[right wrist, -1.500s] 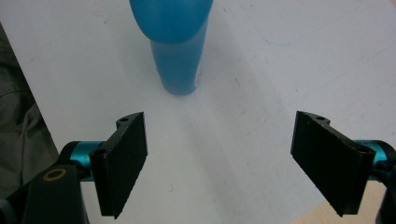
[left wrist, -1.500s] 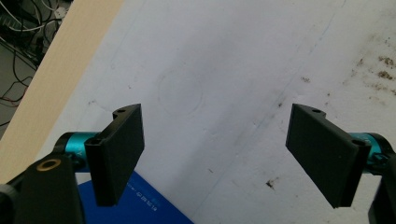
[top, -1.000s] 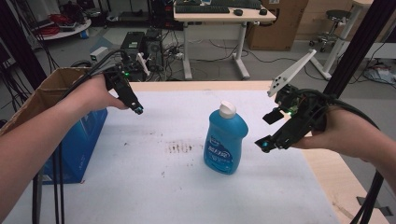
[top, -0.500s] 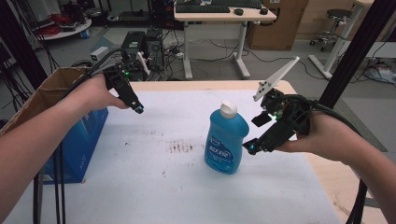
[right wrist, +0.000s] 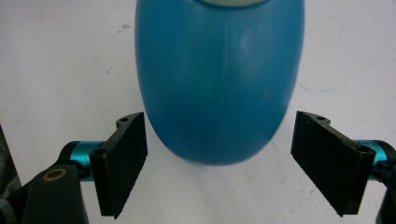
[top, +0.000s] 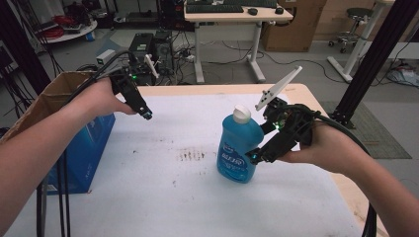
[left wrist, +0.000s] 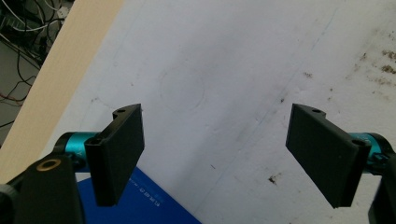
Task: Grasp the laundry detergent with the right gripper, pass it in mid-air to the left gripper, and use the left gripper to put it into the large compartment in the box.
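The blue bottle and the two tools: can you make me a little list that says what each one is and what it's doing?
bottle: blue bottle, white cap, upright on the white cover
right tool: right tool open, beside the bottle, jaws either side of its body, not gripping
left tool: left tool open, held above the cover, nothing between its jaws
box: blue box at the table's left edge, below the left hand
stains: dark specks on the cover, left of the bottle
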Demonstrator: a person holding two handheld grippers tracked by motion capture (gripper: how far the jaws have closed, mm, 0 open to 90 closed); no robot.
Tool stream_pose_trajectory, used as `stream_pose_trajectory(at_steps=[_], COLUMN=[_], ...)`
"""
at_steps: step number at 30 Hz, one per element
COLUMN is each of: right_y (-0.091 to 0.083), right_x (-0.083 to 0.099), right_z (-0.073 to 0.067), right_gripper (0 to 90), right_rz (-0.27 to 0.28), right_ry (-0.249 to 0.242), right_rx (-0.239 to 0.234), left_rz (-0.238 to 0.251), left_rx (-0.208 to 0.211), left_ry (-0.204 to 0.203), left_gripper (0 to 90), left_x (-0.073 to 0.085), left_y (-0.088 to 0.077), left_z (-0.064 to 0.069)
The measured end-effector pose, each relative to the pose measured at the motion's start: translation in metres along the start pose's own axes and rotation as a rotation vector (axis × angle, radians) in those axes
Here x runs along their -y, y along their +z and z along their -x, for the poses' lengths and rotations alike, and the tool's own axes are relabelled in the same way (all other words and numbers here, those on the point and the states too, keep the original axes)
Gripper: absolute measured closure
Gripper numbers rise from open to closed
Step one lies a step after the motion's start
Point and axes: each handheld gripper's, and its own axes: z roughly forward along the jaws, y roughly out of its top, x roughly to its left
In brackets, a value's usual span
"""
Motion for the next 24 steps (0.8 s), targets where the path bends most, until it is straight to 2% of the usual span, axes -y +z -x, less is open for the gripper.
stream_pose_trajectory(at_steps=[4,24], right_y=[0.004,0.019], right_x=[-0.003,-0.006], right_z=[-0.002,-0.004], right_gripper=[17.9,18.3], right_rz=[0.025,0.031], right_ry=[0.001,0.012], right_rx=[0.001,0.018], left_rz=[0.006,0.006], left_rx=[-0.005,-0.001], left_ry=[0.002,-0.001], left_gripper=[19.5,19.5], left_x=[0.000,-0.002], left_y=[-0.001,0.000], left_z=[0.001,0.001])
